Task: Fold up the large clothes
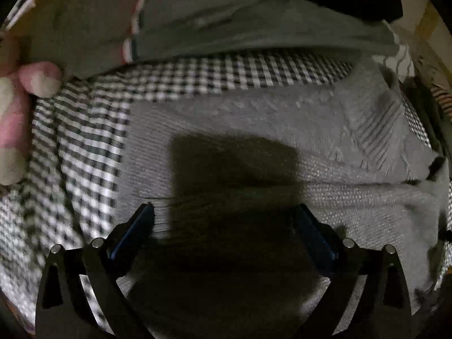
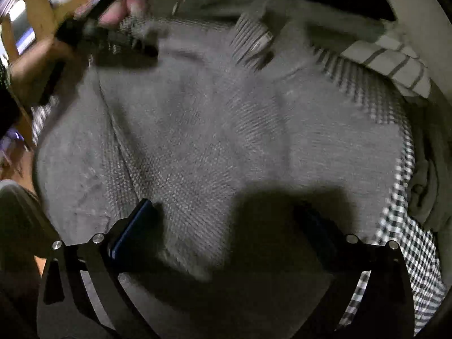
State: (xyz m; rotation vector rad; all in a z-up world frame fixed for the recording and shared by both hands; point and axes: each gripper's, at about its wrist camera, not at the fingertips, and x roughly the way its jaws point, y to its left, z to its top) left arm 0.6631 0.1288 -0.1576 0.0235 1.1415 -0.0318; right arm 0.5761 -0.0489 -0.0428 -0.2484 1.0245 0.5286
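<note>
1. here, in the left wrist view, the left gripper (image 1: pixel 224 212) hangs over a grey knitted sweater (image 1: pixel 254 130), its two black fingers with blue pads (image 1: pixel 132 230) spread wide and nothing caught between them.
2. the sweater lies flat across the middle of this view, with a raised knit pattern and ribbed diagonal lines toward its right side; the gripper's dark shadow falls on the knit just ahead of the fingertips.
3. under the sweater lies a black-and-white checked cloth (image 1: pixel 84 155), showing along the sweater's left edge and as a band above it.
4. beyond the checked band lies an olive-grey fabric (image 1: pixel 226 25) with a striped red, white and dark edge.
5. at the far left edge part of a person's hand (image 1: pixel 22 90) shows, its fingers curled near the checked cloth; whether it grips anything cannot be told.
6. in the right wrist view, the right gripper (image 2: pixel 226 212) also stands with its fingers fully apart over the same grey knitted sweater (image 2: pixel 212 130), with only the knit below them and nothing pinched.
7. the sweater fills most of this view, and its ribbed collar (image 2: pixel 251 42) sits near the top centre.
8. the checked cloth (image 2: pixel 401 226) shows along the right side, touching the sweater's edge.
9. at upper left, blurred, the other gripper (image 2: pixel 113 39) sits at the sweater's far corner; its state cannot be read from this view.
</note>
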